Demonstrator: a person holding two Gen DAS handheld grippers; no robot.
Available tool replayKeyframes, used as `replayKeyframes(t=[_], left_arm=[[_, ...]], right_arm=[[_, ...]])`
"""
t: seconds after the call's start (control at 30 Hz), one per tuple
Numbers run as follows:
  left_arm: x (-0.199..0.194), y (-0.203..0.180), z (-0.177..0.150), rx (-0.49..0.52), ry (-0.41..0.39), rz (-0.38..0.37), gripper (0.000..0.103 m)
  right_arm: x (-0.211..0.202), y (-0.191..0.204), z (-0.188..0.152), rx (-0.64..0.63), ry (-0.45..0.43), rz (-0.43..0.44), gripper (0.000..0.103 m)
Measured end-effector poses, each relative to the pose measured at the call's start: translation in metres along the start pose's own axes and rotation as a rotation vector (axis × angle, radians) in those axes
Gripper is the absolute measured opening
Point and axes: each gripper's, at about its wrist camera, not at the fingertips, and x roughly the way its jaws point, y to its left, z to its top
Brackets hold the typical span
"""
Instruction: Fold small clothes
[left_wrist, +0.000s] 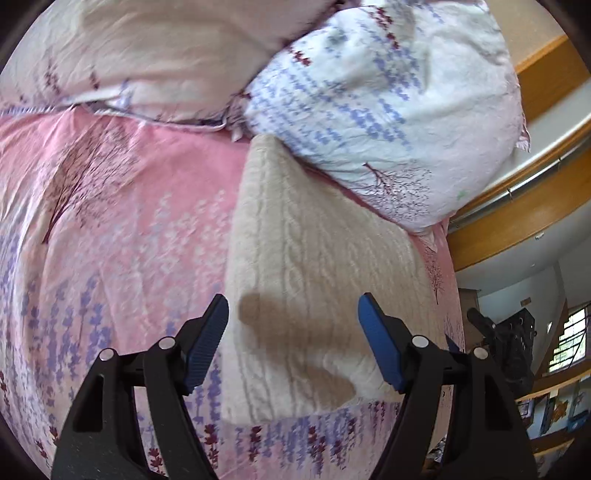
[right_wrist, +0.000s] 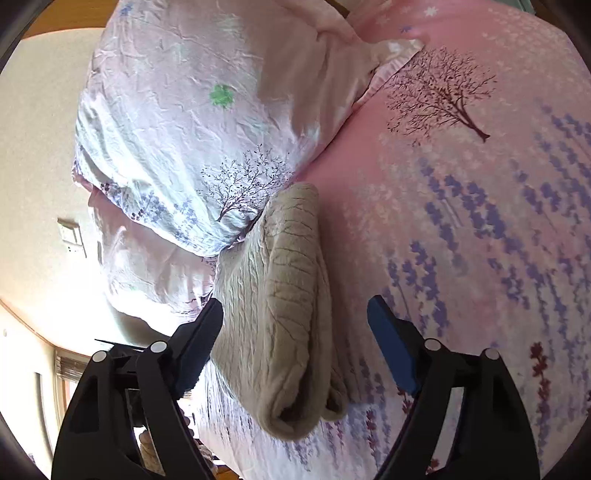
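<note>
Partly pillow-hidden sweater (right_wrist: 280, 314), both grippers empty

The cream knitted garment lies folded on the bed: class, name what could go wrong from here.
1. The knitted garment is a thick, loose roll with layers gaping at its near end; a bump may let it spring open.
2. Its far end touches the white pillow; if the pillow shifts, it could push the fold askew.
3. Both tongs, left and right, are open and hold nothing; closing on one layer alone would drag the fold apart.
</note>
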Motion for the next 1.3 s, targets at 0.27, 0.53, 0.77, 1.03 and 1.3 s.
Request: replayKeyframes(t=[0.27, 0.53, 0.77, 1.03, 1.3], left_arm=[[-0.020, 0.007, -0.036, 0.184, -0.002, -0.010, 0.071], [-0.012, -0.032, -0.083, 0.630, 0.007, 0.179, 0.059], [0.007, -0.018, -0.081, 0.549, 0.023, 0.242, 0.036], [-0.003, 0.003, -0.077, 0.413, -0.007, 0.188, 0.037], [-0.002, 0.012, -0.075, 0.373, 0.039, 0.157, 0.046]], right_arm=[[0.020, 0.015, 0.002, -0.044, 0.019, -0.068, 0.061], [0.022, 0.018, -0.007, -0.074, 0.020, -0.069, 0.049], [0.012, 0.061, -0.009, -0.263, -0.086, -0.117, 0.010], [0.034, 0.037, -0.019, -0.300, -0.040, -0.335, 0.009], [0.035, 0.017, -0.021, -0.214, -0.026, -0.297, 0.011]])
